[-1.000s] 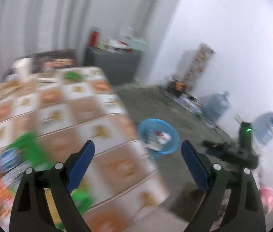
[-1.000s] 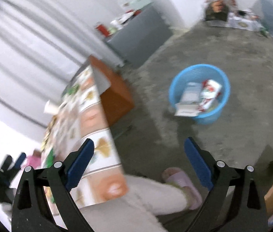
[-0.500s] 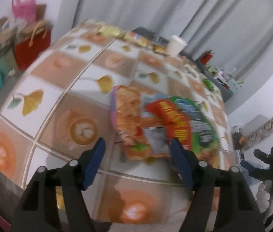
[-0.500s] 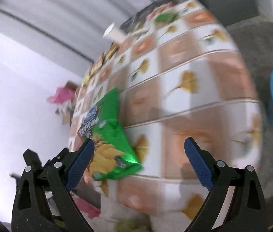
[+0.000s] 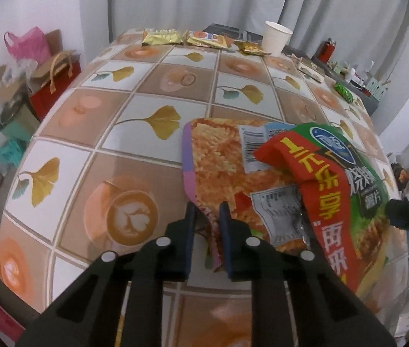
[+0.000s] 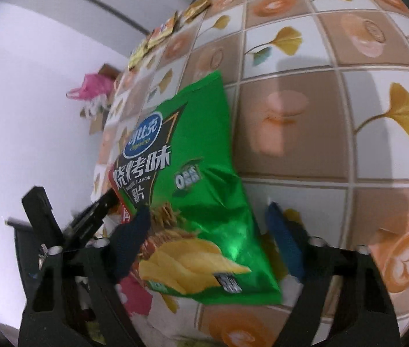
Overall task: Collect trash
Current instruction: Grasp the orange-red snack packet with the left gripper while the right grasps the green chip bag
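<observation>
the noodle wrapper (image 5: 219, 159) lay flat on the tablecloth (image 5: 135, 115), its purple edge lifted at the near corner. that corner was caught between the jaws of the left gripper (image 5: 206, 217), which were nearly together and closing, the pads seen against the film on both sides. the green chip bag (image 6: 193, 190) lay beside and partly over the wrapper, near the table's edge. its lower end was seen between the jaws of the right gripper (image 6: 207, 219), which stood well apart and were closing; one pad was at the bag's left edge, the other just clear of its right edge, so no grip was made out. both grippers were pitched steeply down at the table. a paper cup (image 5: 275, 39) and small gold packets (image 5: 161, 36) were seen at the far edge.
</observation>
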Motion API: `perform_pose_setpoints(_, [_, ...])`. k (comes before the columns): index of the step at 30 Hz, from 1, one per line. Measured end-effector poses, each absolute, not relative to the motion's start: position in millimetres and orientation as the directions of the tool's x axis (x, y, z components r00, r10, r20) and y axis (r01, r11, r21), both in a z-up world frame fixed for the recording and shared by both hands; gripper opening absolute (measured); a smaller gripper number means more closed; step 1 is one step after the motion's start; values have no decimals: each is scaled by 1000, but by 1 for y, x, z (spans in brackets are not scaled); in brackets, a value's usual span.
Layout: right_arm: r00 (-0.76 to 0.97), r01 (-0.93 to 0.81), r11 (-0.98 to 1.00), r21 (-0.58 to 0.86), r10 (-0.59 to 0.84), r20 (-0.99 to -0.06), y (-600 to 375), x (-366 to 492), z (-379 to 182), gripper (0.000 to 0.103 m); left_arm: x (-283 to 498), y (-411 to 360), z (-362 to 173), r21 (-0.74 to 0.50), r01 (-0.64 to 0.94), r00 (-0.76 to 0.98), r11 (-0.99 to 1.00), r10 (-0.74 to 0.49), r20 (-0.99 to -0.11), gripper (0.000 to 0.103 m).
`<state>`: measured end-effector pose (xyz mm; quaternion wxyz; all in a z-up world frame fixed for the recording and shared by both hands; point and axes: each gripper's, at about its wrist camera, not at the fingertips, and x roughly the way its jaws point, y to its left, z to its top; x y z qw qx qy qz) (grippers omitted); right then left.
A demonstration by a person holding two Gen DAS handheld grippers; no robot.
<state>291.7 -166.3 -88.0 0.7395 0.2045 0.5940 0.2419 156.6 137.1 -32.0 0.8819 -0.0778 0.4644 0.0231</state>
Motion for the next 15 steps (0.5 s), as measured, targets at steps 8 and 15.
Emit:
perform_pose_setpoints(8, [188,-169,827,537,561,-806,-156,278,-75,11,144,141,-31,-123,-164,584,979,-5,-811,12])
perform_pose_setpoints(15, [316,-85,860,504,503,-805,-193,262,-62,9,112,142,-31,-183,-212,585,960,-26,-811,12])
